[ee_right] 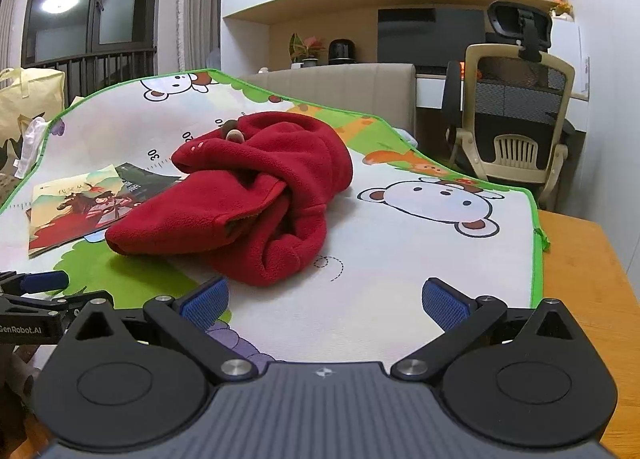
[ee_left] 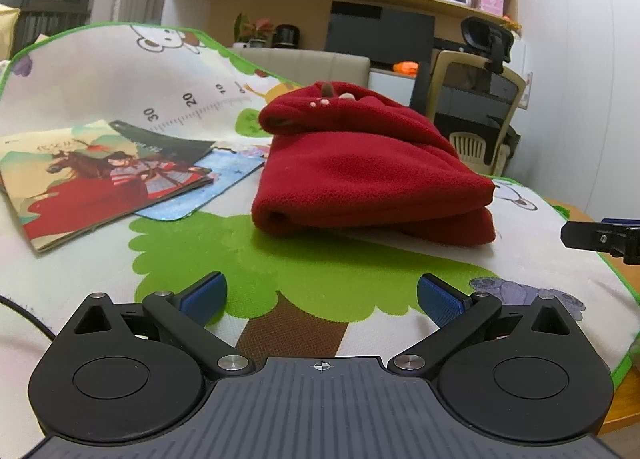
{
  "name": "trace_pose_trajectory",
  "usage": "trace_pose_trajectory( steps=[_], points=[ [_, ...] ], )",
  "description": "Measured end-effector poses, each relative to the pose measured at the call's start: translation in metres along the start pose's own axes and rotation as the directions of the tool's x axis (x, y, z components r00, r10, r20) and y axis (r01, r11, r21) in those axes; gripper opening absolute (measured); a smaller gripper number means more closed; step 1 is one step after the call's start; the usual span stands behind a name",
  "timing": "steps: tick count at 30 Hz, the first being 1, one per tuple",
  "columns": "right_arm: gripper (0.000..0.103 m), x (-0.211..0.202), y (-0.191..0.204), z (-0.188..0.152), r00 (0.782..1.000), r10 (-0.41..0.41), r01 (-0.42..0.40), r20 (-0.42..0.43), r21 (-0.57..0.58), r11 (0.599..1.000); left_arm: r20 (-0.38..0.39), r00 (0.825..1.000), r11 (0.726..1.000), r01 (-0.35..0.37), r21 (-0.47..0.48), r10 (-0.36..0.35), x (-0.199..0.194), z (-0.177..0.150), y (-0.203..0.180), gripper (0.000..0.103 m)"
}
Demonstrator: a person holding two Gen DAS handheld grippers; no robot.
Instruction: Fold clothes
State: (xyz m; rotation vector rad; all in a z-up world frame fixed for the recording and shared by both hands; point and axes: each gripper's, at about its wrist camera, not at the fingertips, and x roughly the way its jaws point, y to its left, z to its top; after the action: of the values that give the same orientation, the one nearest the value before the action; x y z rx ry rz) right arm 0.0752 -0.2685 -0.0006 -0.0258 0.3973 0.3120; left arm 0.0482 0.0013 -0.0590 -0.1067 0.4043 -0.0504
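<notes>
Left gripper low over near edge of cartoon play mat, level, fingers spread wide, holding nothing, aimed at red fleece garment. Right gripper beside it, same low pose near mat's right edge, fingers wide apart, nothing between them. Garment lies bundled, roughly folded, mid-mat, apart from both grippers. Picture book flat toward mat's left edge. Ruler print on mat reads 10, 20, 30. Left gripper body labelled "GenRobot.AI" in right wrist view.
</notes>
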Motion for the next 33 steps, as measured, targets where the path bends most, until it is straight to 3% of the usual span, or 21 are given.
trace_pose_trajectory(
  steps=[33],
  points=[
    [0.103,0.0025,-0.0005,-0.0003,1.000,-0.012,0.012,-0.019,0.012,1.000,-0.012,1.000,1.000,-0.016,0.016,0.016,0.0022,-0.0021,-0.0033,0.103]
  ],
)
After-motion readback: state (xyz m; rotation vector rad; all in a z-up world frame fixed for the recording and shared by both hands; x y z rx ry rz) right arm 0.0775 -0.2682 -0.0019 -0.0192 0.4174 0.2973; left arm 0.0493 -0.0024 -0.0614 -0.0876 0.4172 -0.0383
